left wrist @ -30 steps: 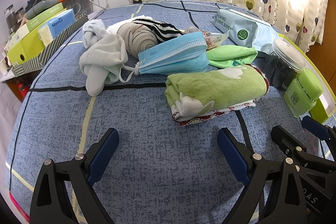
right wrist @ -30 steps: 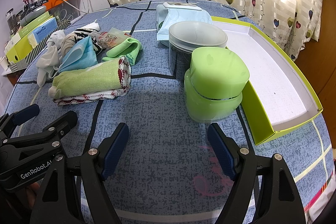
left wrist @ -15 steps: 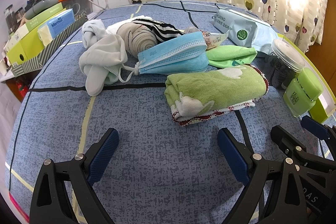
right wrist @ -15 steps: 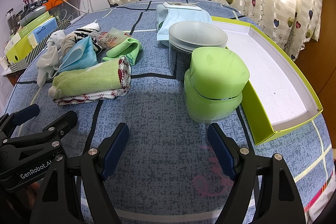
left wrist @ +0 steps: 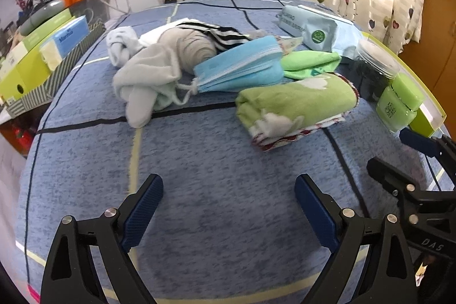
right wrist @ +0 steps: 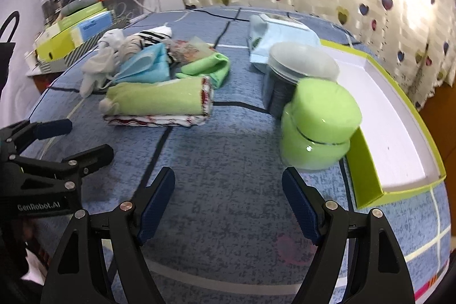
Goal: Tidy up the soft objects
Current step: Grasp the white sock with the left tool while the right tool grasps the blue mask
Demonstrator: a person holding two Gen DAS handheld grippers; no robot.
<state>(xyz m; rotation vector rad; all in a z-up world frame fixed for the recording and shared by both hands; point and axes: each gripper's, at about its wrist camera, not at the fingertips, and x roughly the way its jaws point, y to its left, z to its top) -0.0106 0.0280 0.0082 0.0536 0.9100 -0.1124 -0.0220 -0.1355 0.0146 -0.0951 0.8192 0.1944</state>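
Hovering over the blue bedspread (left wrist: pixel 216 170), the left gripper (left wrist: pixel 228 204) is holding its jaws spread wide with nothing between them. From the left wrist view, the folded green towel (left wrist: pixel 296 104) is lying at about one o'clock, the blue face mask (left wrist: pixel 242 67) just behind it at twelve, and the grey sock (left wrist: pixel 142 81) at eleven, touching the mask's ear loop. From the right wrist view, the right gripper (right wrist: pixel 228 198) is likewise hanging released and empty above the bedspread, the towel sitting at eleven o'clock, the green jar (right wrist: pixel 319 127) at one, beside the green-edged tray (right wrist: pixel 367 175) at two.
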